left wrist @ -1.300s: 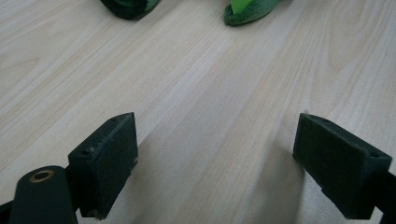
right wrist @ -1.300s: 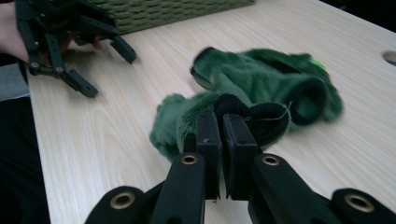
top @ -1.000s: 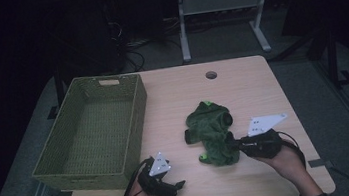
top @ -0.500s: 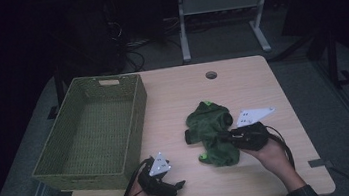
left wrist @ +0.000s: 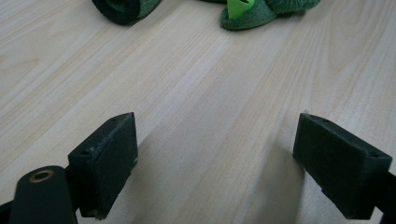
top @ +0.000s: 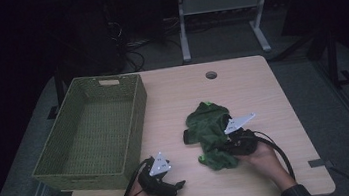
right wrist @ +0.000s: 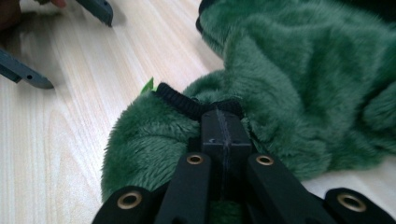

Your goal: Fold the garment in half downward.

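The right gripper [right wrist: 223,122] has just clamped shut on the green fleece garment [top: 209,131] at mid-table. The left gripper [top: 169,187] rests open near the table's [top: 262,92] front edge, bare wood ahead, the wicker basket [top: 91,133] just beside it.

Bare tabletop [top: 242,89] beyond basket [top: 133,108]
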